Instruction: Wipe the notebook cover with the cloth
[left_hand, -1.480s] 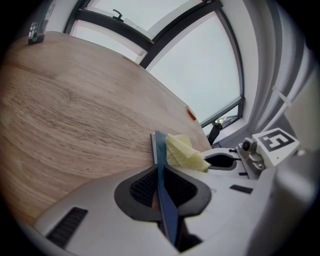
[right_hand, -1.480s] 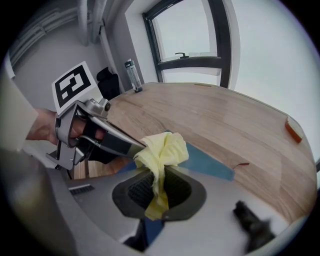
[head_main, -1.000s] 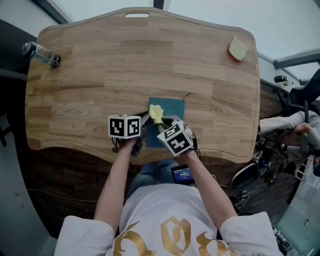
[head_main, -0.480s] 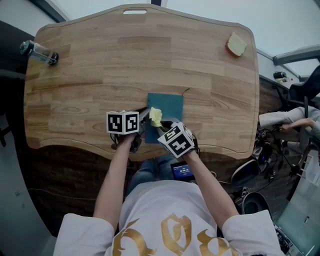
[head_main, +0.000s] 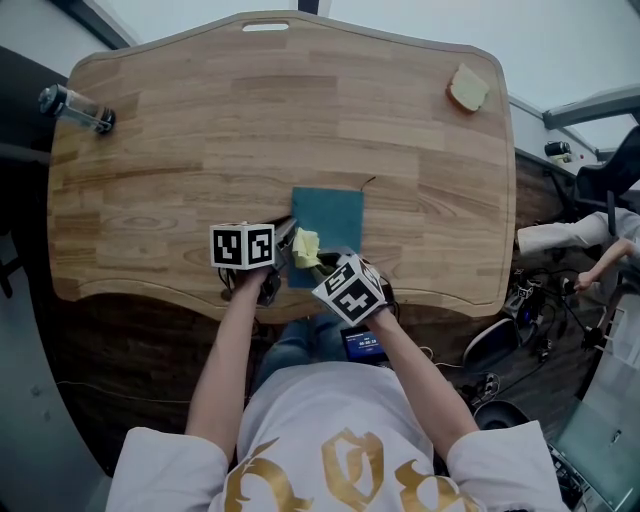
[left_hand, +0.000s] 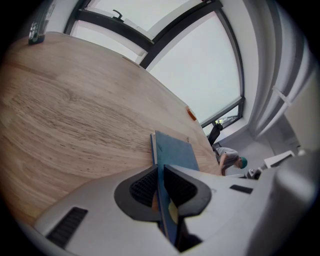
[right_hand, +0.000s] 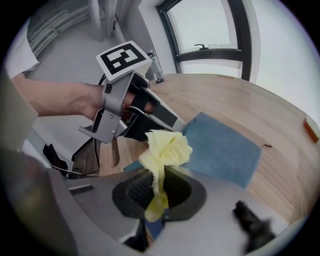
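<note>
A teal notebook (head_main: 328, 222) lies on the wooden table (head_main: 200, 130) near its front edge, seen too in the right gripper view as the notebook (right_hand: 220, 150). My left gripper (head_main: 277, 252) is shut on the notebook's near left edge; in its own view the notebook (left_hand: 172, 155) runs edge-on between the jaws of the left gripper (left_hand: 161, 192). My right gripper (head_main: 318, 262) is shut on a crumpled yellow cloth (head_main: 306, 246). The cloth (right_hand: 165, 150) bulges out above the jaws of the right gripper (right_hand: 159, 192) and rests over the notebook's near left part, beside the left gripper (right_hand: 140, 112).
A clear bottle (head_main: 78, 108) with a dark cap lies at the table's far left corner. A tan sponge-like piece (head_main: 467, 90) sits at the far right corner. A person's arm (head_main: 575, 238) and cables show beyond the table's right edge.
The right gripper and the yellow cloth have slid toward me and a little left over the notebook cover. The left gripper has kept its hold in place.
</note>
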